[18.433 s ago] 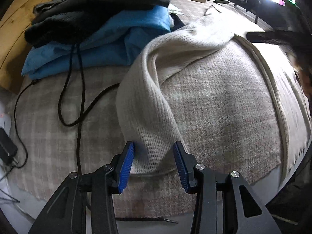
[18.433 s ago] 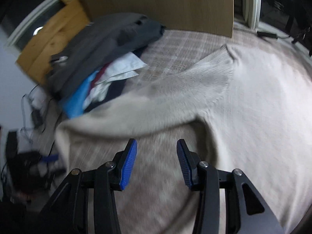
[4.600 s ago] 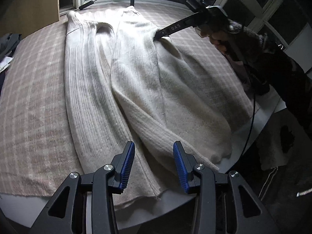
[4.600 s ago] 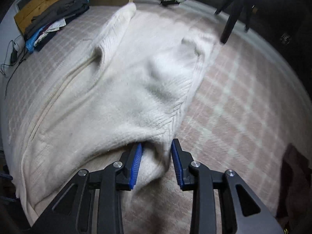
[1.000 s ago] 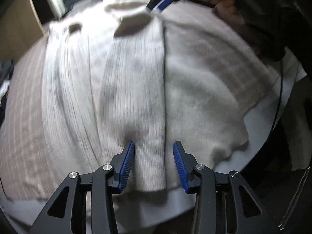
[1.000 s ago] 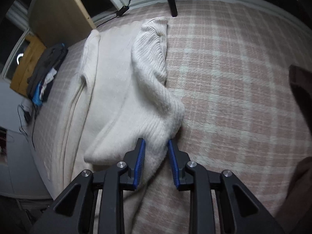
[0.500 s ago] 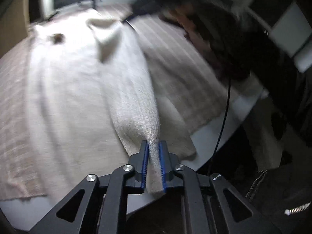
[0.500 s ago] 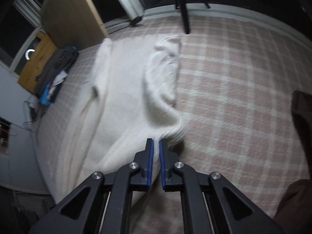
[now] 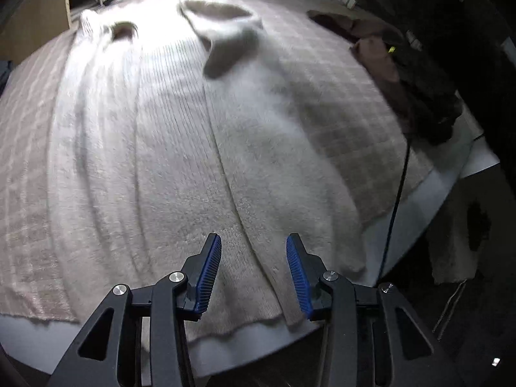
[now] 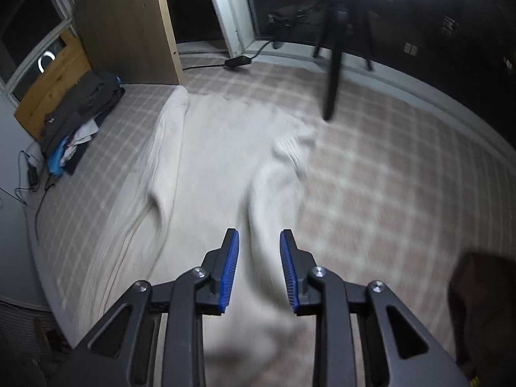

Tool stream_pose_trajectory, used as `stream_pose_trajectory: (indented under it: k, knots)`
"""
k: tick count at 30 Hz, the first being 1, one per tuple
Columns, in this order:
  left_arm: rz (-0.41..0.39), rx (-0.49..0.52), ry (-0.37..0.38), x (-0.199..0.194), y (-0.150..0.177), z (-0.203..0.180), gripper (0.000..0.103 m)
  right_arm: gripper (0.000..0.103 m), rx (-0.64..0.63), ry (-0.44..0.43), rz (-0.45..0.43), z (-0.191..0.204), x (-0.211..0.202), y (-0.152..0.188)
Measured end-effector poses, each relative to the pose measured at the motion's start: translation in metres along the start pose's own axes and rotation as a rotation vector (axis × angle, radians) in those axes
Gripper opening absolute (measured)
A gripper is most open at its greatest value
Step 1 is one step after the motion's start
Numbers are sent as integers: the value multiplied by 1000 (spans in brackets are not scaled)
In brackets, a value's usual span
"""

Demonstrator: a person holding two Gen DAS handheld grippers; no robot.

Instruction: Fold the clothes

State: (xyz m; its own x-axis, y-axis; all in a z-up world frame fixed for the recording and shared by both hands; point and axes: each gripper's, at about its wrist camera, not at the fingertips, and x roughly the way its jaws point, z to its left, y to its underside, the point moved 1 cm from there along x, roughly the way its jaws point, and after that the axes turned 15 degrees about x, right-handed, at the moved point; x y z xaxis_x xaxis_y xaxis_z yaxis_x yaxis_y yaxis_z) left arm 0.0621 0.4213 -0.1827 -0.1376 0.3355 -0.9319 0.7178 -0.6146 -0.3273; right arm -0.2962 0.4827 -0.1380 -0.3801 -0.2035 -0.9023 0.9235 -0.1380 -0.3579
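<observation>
both side folds look laid; left claw and right claw gape empty over the cream ribbed-knit sweater; next, grip the hem.

Over on my left there's a clothes pile by the wooden headboard, cables beside it, a tripod up ahead, plaid blanket everywhere, brown garment at the edge.
</observation>
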Motion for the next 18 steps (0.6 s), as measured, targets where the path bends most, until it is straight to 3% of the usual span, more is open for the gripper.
stream_pose_trajectory:
  k: [3, 6, 8, 9, 11, 13, 15, 18]
  knots:
    - [0, 15, -5, 8, -3, -4, 39, 26, -39, 57, 45, 19, 36, -16]
    - [-7, 18, 0, 12, -5, -4, 39, 26, -88, 186, 53, 25, 62, -23]
    - [-16, 27, -2, 11, -3, -1, 36, 20, -99, 177, 68, 20, 75, -25]
    - [-18, 29, -10, 11, -2, -1, 33, 7, -97, 160, 65, 17, 75, -26]
    - [-22, 17, -18, 11, -1, 4, 15, 6, -90, 121, 46, 11, 69, -28]
    - [-30, -31, 22, 9, 1, 13, 4, 6, -83, 101, -18, 5, 56, -32]
    - [-44, -50, 25, 1, 7, 20, 3, 6, -58, 92, -113, -5, 38, -42]
    - [-51, -57, -16, -3, 7, 23, 0, 7, -63, 61, -142, -11, 41, -46]
